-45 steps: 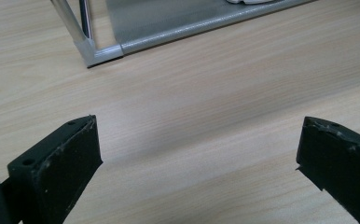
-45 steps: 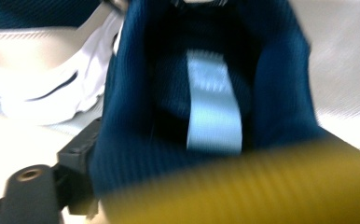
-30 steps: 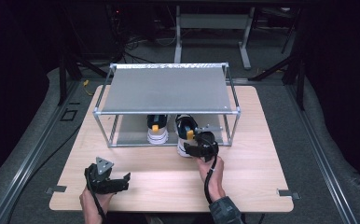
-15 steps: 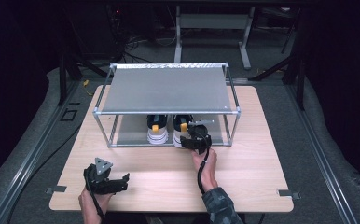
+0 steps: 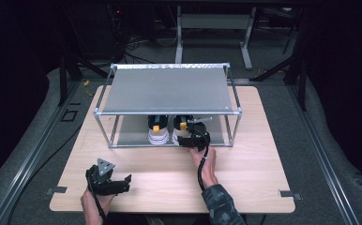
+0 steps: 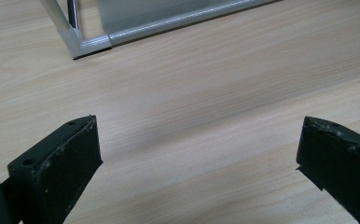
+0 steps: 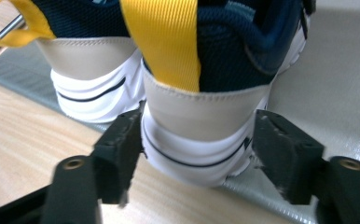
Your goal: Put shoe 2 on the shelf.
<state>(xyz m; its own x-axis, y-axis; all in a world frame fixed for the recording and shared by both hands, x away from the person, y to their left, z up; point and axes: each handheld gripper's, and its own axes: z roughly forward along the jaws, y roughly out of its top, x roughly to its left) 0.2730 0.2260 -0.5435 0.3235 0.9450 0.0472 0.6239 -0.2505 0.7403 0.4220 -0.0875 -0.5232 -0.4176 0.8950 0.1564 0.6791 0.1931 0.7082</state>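
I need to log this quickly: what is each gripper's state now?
Left gripper: open, holding nothing, above the table.
Right gripper: shut on the right shoe, at its heel.

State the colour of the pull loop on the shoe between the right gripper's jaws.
Yellow: the pull loop shows best in the right gripper view.

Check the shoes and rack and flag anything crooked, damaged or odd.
Nothing stands out. Both shoes stand upright, side by side, heels outward on the rack's lower shelf. The right gripper straddles one heel; its heel overhangs the shelf edge.
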